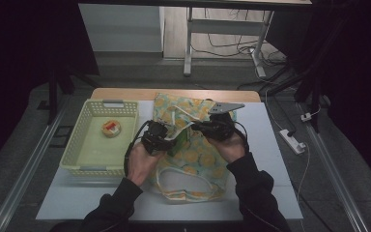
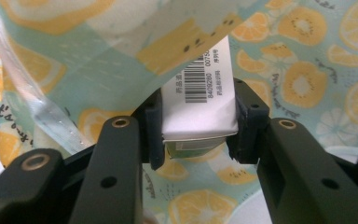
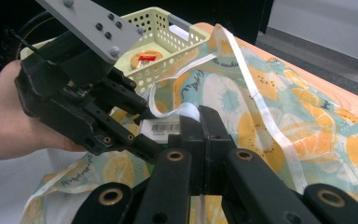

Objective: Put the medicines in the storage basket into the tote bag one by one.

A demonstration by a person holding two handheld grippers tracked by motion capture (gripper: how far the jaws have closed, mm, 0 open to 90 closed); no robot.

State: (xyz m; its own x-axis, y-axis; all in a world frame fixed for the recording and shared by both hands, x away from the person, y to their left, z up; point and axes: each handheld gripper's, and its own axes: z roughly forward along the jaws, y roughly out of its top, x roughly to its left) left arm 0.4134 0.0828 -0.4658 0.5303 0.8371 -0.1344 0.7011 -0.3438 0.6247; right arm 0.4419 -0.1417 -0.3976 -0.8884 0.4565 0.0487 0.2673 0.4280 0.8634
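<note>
Fruit-print bag [image 1: 193,159] lies spread over the middle of the counter [image 1: 270,145], and we see its pale handle strap [image 3: 261,107] lifted at the mouth. Left of it stands our pale yellow basket [image 1: 84,145], with a small round tin [image 1: 111,128] on its floor. Our left tongs [image 2: 198,126] grip a white-and-green box [image 2: 200,100] by its sides — the barcode end points into the bag's opening, just under a fold of the cloth. Our right tongs [image 3: 200,126] are pressed fully together on the edge of the bag at its mouth — holding the cloth up beside the box.
</note>
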